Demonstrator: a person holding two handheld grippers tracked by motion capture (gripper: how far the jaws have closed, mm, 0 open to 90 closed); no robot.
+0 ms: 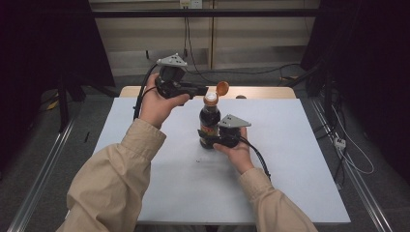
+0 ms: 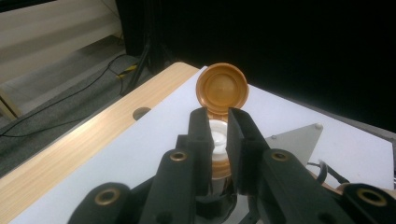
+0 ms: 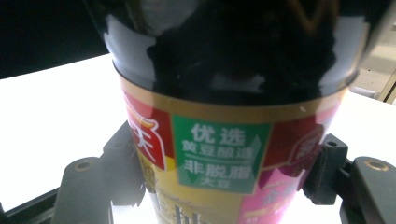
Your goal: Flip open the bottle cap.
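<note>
A dark soy sauce bottle (image 1: 210,121) with a red, green and gold label (image 3: 219,158) stands upright near the middle of the white table (image 1: 290,145). My right gripper (image 1: 209,140) is shut on its lower body, one jaw on each side of the label. The bottle's orange flip lid (image 1: 222,88) stands open above the neck, and the white spout (image 2: 218,135) is bare. My left gripper (image 1: 205,90) is held level at the neck, its tips just short of the open lid (image 2: 222,87). Its jaws stand a narrow slit apart, with nothing seen gripped.
A wooden strip (image 1: 261,92) with a round hole (image 2: 141,112) runs along the table's far edge. Cables and a power strip (image 1: 340,142) lie on the floor to the right. Metal rails (image 1: 38,179) flank the table.
</note>
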